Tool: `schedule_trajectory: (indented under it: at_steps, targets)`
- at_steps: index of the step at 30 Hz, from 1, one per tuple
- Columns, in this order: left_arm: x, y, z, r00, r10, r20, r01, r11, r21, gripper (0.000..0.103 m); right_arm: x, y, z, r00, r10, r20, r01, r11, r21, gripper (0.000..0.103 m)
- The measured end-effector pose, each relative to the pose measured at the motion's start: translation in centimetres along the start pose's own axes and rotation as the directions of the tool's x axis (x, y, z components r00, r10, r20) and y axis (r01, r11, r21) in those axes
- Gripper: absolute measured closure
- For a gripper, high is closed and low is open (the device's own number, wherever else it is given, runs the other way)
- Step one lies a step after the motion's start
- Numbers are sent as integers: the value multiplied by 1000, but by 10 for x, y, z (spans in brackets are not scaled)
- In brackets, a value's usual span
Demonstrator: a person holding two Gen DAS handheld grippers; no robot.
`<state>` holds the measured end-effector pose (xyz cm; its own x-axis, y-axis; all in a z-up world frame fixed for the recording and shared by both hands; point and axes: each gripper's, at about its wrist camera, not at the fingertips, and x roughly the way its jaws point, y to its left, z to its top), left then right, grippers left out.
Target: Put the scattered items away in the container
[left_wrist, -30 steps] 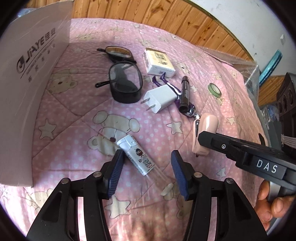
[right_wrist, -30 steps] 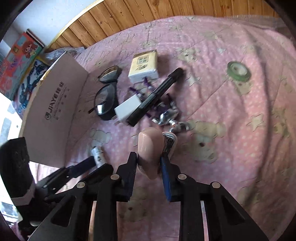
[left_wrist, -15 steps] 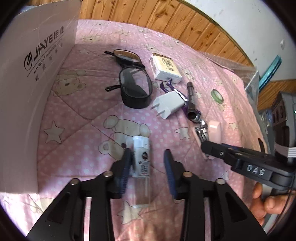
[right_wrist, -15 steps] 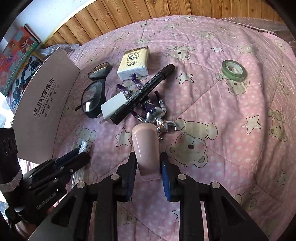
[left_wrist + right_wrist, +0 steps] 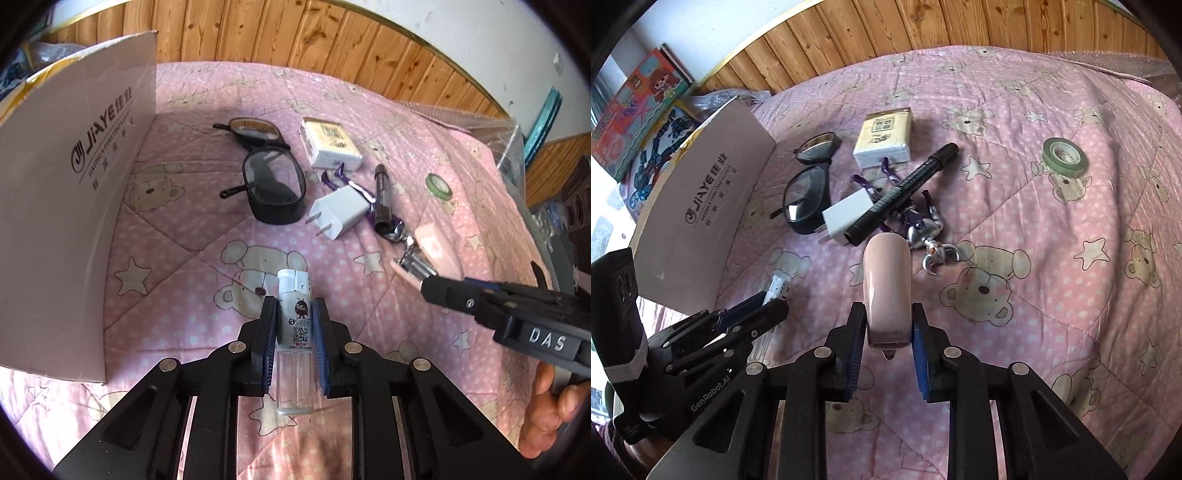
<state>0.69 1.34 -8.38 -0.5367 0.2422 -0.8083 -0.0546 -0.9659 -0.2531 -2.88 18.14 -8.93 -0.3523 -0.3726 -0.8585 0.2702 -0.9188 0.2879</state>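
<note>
Your left claw point(image 5: 294, 334) is clamped on the clear lighter point(image 5: 295, 332) above the pink quilt point(image 5: 184, 240), beside the cardboard box point(image 5: 74, 221); your right claw point(image 5: 888, 332) grips the pink stapler point(image 5: 887, 291), near the marker point(image 5: 901, 195)

I see a soft quilted cloth bedspread point(image 5: 1052, 229), matt, under everything. The stapler point(image 5: 886, 288) looks like glossy pink plastic; the lighter point(image 5: 295, 332) is clear smooth plastic. The box flap point(image 5: 74, 206) is matt cardboard, the far wall point(image 5: 295, 33) varnished wood.
</note>
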Motion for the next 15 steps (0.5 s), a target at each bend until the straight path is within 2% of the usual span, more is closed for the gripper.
schedule_trajectory:
  at_steps: [15]
  targets:
    - [-44, -6, 21, 994, -58, 96, 60, 998, -19, 84, -30, 28, -2, 996, 73, 56, -69, 996, -61, 78]
